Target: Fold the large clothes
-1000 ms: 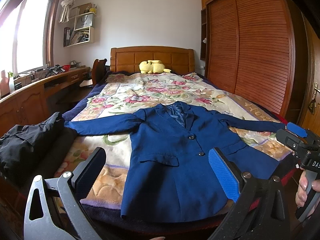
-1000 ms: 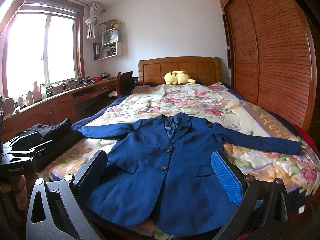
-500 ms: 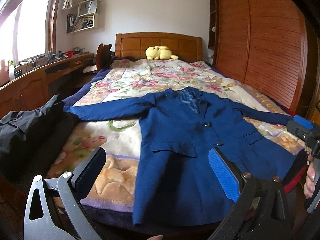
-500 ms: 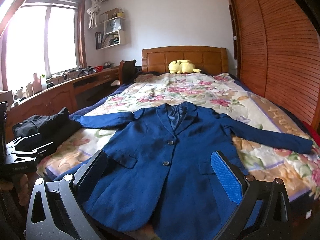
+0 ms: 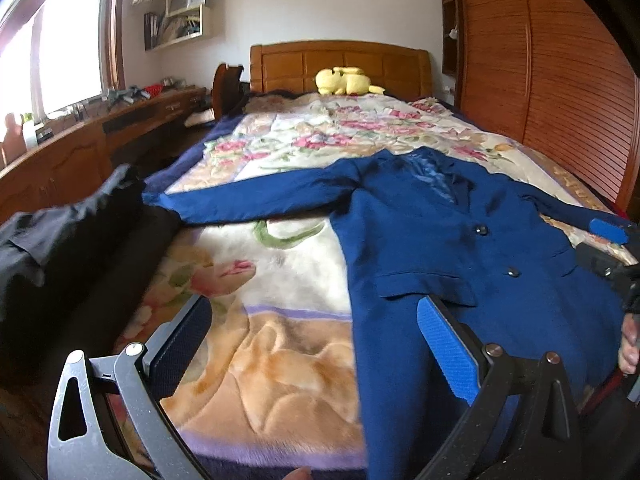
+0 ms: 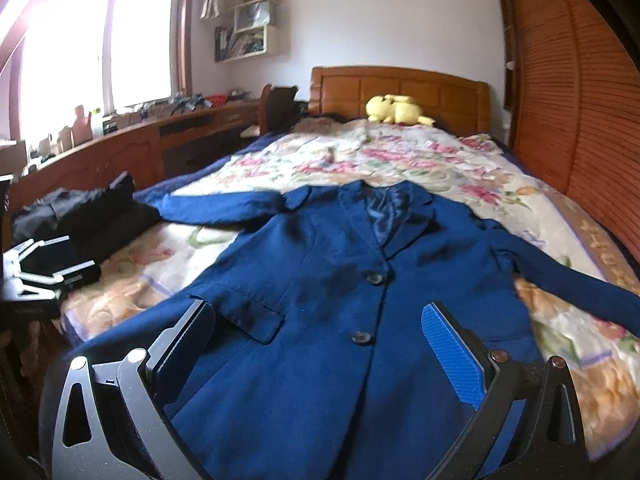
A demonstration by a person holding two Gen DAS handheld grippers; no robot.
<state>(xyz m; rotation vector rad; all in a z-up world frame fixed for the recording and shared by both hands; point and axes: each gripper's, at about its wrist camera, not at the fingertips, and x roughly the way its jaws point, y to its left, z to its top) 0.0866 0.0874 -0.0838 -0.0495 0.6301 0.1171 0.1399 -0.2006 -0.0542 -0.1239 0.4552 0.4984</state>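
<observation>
A dark blue buttoned jacket (image 5: 448,248) (image 6: 340,280) lies flat and face up on the bed, both sleeves spread out to the sides. My left gripper (image 5: 312,340) is open above the floral blanket, just left of the jacket's hem. My right gripper (image 6: 316,344) is open too, hovering over the jacket's lower front near the bottom button. Nothing sits between either pair of fingers. In the right wrist view the left gripper (image 6: 48,268) appears at the left edge; the right gripper (image 5: 612,248) shows at the right edge of the left wrist view.
A floral blanket (image 5: 280,320) covers the bed. Black clothing (image 5: 60,232) is piled at the bed's left side. A yellow plush toy (image 6: 396,110) rests by the wooden headboard. A wooden desk (image 6: 132,144) runs along the left wall and a slatted wardrobe (image 5: 540,80) along the right.
Both grippers have moved forward and lower toward the bed; the jacket looms larger. The left view has shifted left, over the blanket. Both grippers stay open.
</observation>
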